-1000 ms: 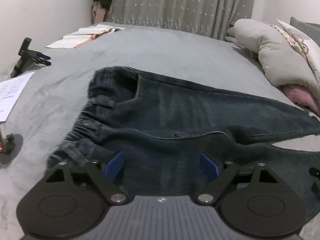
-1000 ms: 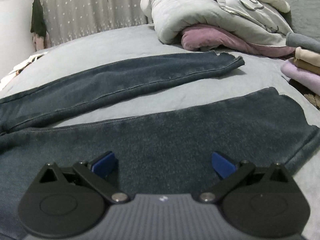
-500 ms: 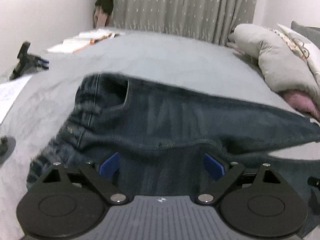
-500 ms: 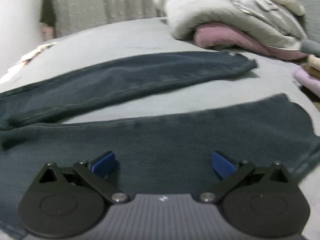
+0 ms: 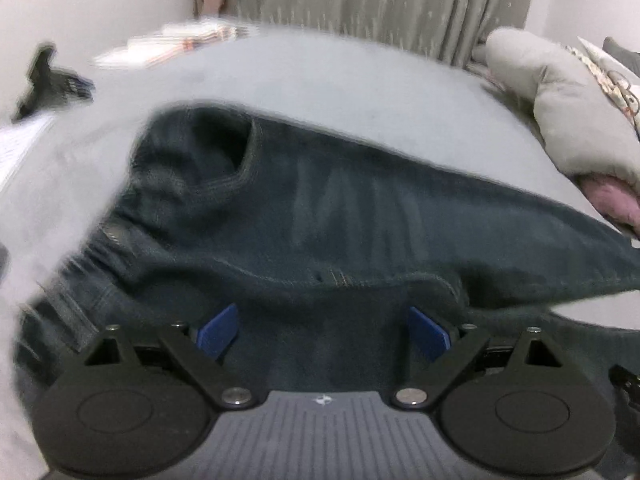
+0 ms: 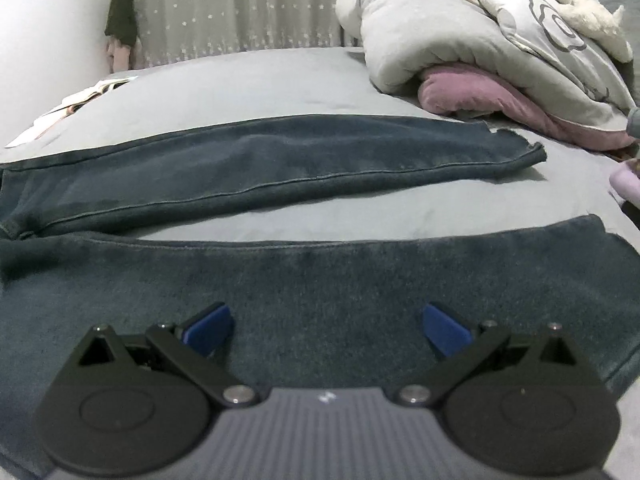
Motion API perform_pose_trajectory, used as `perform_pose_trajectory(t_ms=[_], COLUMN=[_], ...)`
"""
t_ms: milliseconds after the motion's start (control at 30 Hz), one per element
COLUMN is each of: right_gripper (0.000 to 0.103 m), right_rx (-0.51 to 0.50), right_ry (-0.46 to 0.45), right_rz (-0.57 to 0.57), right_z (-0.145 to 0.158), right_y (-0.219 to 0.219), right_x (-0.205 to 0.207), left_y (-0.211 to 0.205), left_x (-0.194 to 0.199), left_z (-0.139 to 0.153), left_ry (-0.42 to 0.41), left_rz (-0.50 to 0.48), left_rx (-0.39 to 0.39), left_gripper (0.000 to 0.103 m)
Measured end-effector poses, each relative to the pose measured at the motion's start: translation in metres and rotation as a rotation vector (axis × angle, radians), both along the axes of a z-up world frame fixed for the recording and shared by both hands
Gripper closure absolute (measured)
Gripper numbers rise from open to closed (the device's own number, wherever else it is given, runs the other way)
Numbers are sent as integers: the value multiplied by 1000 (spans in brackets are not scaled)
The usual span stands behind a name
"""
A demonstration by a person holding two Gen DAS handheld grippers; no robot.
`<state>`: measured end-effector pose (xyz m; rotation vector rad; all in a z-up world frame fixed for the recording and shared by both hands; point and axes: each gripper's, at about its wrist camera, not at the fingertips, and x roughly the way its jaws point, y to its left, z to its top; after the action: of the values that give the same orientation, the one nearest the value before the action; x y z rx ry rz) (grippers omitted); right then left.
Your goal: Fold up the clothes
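Dark blue jeans (image 5: 352, 220) lie spread on a grey bed (image 5: 360, 88), legs apart. In the left wrist view the waistband and pocket are at the left, blurred by motion. My left gripper (image 5: 322, 330) is open, low over the seat of the jeans near the crotch. In the right wrist view the far leg (image 6: 260, 164) and the near leg (image 6: 320, 280) run left to right. My right gripper (image 6: 326, 326) is open, low over the near leg, with nothing between its fingers.
A grey duvet over a pink pillow (image 6: 500, 64) is piled at the right of the bed. Papers and books (image 5: 176, 42) lie at the far left, a black tool (image 5: 48, 76) beside them. A curtain (image 6: 240, 8) hangs behind the bed.
My left gripper has moved forward and to the right over the jeans, and its view is now blurred. My right gripper has shifted slightly along the near leg. Both stay open.
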<state>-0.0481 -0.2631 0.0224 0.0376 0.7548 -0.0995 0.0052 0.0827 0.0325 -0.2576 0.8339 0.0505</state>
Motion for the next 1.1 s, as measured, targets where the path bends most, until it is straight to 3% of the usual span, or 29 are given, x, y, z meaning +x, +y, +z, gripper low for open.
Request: perform_pose_trajectory(t_ms=[200,333,633,800,1000,1100], right_gripper=[0,0,0,0,0,0], right_rx=[0,5,63,256,338,431], right_ry=[37,55,-70,-89,-68,-82], right_rz=[-1,16,40,-43,-182,-278], right_z=[0,3,34,45,42,35], right_y=[-1,-2,-11,-33,-60,-83], right_x=[9,12,21,45,80,83], left_y=[3,-2,-5,-1,10,13], left_x=[4,6,14,13,15,20], left_z=[1,0,8,13,16,11], left_ry=[3,-4,-30,-49,-60,-39], left_rz=[41,31,26,21,42,43], left_rx=[-61,-25,-12,-10,-22,-25], left_gripper=[9,9,9,9,9,9])
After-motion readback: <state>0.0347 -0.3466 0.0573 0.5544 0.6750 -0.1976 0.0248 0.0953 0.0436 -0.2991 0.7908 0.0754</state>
